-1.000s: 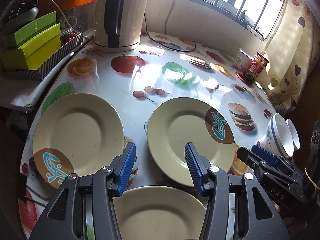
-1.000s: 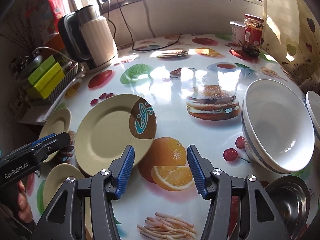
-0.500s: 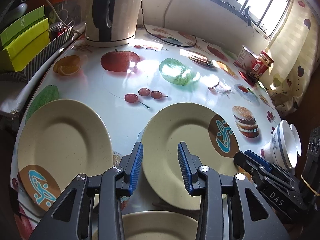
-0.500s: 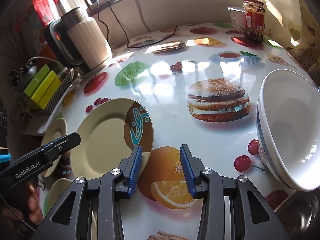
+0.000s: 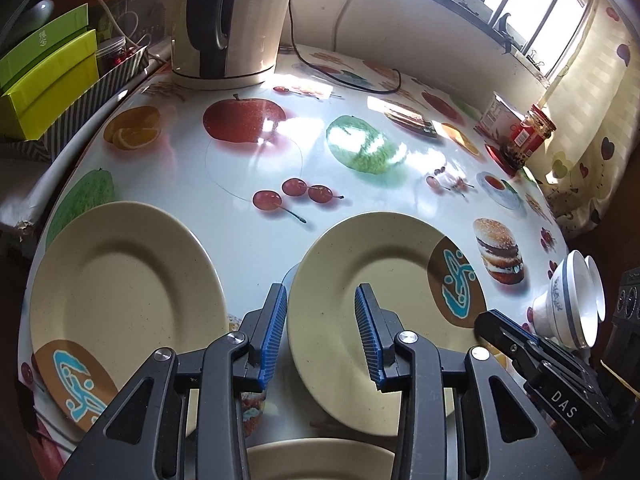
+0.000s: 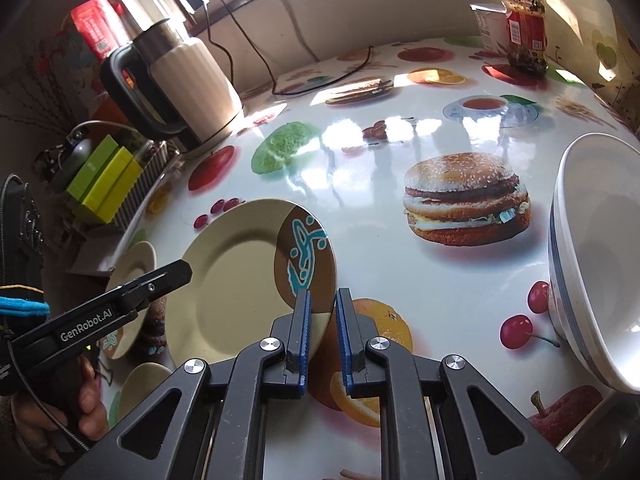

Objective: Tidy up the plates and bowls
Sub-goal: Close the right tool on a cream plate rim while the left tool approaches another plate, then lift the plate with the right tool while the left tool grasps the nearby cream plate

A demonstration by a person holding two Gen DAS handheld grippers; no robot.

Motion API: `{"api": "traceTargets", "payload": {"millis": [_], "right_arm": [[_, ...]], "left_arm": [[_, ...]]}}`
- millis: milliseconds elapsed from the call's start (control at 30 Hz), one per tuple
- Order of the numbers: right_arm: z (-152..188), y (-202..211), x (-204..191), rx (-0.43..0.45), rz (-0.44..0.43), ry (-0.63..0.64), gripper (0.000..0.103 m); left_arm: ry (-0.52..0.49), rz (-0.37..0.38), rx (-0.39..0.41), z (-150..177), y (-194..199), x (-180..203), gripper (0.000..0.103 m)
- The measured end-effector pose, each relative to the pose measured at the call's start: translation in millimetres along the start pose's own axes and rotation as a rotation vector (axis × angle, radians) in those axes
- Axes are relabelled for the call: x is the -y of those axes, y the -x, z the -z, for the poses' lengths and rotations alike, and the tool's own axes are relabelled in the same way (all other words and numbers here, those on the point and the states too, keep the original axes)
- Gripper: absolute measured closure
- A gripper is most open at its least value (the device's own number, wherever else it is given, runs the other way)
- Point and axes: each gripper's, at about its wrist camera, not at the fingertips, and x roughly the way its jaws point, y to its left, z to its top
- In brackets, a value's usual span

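Between the left gripper's point(image 5: 322, 332) blue-ribbed fingers: near-left rim of a round beige plate with a brown patch and turquoise motif point(image 5: 360, 280), lying flat on the bench point(image 5: 360, 200). The fingers have just been closing and now stand apart, one on each side of that rim; contact with the plate cannot be told.

At the right gripper point(image 6: 322, 320): fingers have just been closing and are drawn almost together, with a sliver of the same plate's brown-patched rim showing in the narrow gap. Whether they pinch it cannot be told.

Left of the left fingers: a second beige plate of the same pattern point(image 5: 120, 280), flat, apart from the first.

Below the left fingers, at the frame's bottom edge: part of a third beige plate point(image 5: 316, 456).

Right of the right fingers: white bowls with a blue band point(image 6: 600, 280), nested and tipped on their sides.

Beyond both pairs of fingers:
- a cream ribbed electric kettle with a black handle point(image 5: 232, 20);
- a red-labelled glass jar point(image 5: 532, 136), far right;
- lime-green boxes point(image 5: 48, 76), off the bench's left edge.

Under the left gripper's body: a person's hand point(image 6: 80, 412).
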Motion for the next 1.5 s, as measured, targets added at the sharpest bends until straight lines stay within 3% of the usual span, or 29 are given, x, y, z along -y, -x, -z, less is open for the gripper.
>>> {"api": "traceTargets", "payload": {"millis": [367, 867, 1033, 1500], "right_arm": [[1, 4, 5, 0.001, -0.002, -0.018, 0.094], [1, 3, 17, -0.021, -0.043, -0.099, 0.091], [1, 3, 15, -0.019, -0.037, -0.082, 0.091], [0, 11, 14, -0.002, -0.043, -0.088, 0.091]], "left_arm": [[0.018, 0.017, -0.018, 0, -2, 1, 0.066], [0.016, 0.029, -0.046, 4, -12, 4, 0.066], [0.040, 0.022, -0.044, 4, -11, -1, 0.076], [0.044, 0.014, -0.022, 6, 2, 4, 0.077]]}}
